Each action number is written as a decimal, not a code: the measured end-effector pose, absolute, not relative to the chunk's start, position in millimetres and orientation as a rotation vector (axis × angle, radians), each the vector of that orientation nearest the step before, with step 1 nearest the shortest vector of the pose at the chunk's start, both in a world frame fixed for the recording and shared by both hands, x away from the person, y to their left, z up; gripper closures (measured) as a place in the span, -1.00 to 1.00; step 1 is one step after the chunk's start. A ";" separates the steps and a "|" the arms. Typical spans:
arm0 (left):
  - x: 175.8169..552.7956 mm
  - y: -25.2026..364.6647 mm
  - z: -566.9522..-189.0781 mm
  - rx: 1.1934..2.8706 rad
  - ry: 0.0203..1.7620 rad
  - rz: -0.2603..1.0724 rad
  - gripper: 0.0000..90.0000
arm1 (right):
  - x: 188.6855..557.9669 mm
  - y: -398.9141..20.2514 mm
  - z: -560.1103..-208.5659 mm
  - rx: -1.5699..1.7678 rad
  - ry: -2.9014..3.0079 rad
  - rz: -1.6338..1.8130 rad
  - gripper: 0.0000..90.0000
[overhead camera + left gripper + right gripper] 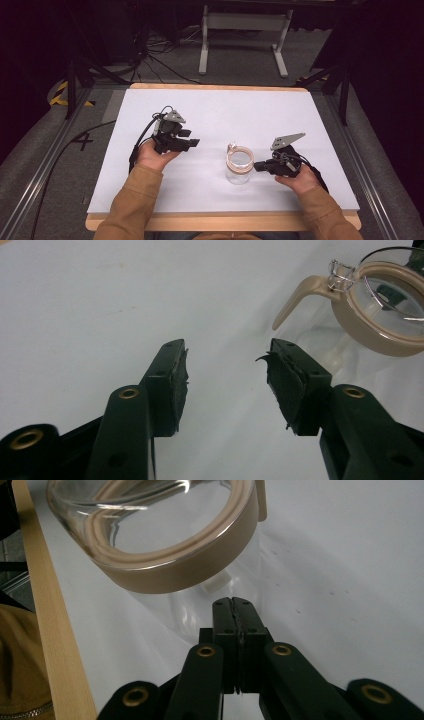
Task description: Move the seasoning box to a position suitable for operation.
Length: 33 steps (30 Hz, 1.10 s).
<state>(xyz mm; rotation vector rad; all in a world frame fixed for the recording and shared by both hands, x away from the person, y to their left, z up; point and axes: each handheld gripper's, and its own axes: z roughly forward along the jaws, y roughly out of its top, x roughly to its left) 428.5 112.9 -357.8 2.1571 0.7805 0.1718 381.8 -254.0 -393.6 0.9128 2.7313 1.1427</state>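
While the left gripper (pixel 227 370) hangs with jaws spread and nothing between them, one glass jar (pixel 239 167) with a tan collar (pixel 190 567) and wire bail (pixel 341 276) stands ahead and to its right. Right gripper (pixel 234 605) has its jaws pressed together, tips just short of the jar wall. Count: one jar, two grippers, one white table (pixel 210 107).

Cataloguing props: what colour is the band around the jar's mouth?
Beige band on a clear jar; best in the right gripper view.
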 end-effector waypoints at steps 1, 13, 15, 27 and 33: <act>428.6 112.8 -358.0 2.156 0.780 0.172 0.12 | 381.7 -253.8 -393.6 0.911 2.735 1.145 1.00; 429.9 112.0 -358.2 2.161 0.779 0.168 0.12 | 379.6 -250.9 -394.9 0.893 2.790 1.148 1.00; 430.2 111.7 -358.2 2.164 0.776 0.169 0.12 | 379.0 -250.4 -395.4 0.880 2.803 1.147 1.00; 431.8 108.5 -358.2 2.170 0.765 0.162 0.12 | 376.4 -249.9 -397.2 0.868 2.842 1.118 0.99; 432.4 106.1 -358.2 2.159 0.763 0.146 0.14 | 376.1 -250.7 -398.5 0.869 2.854 1.100 0.99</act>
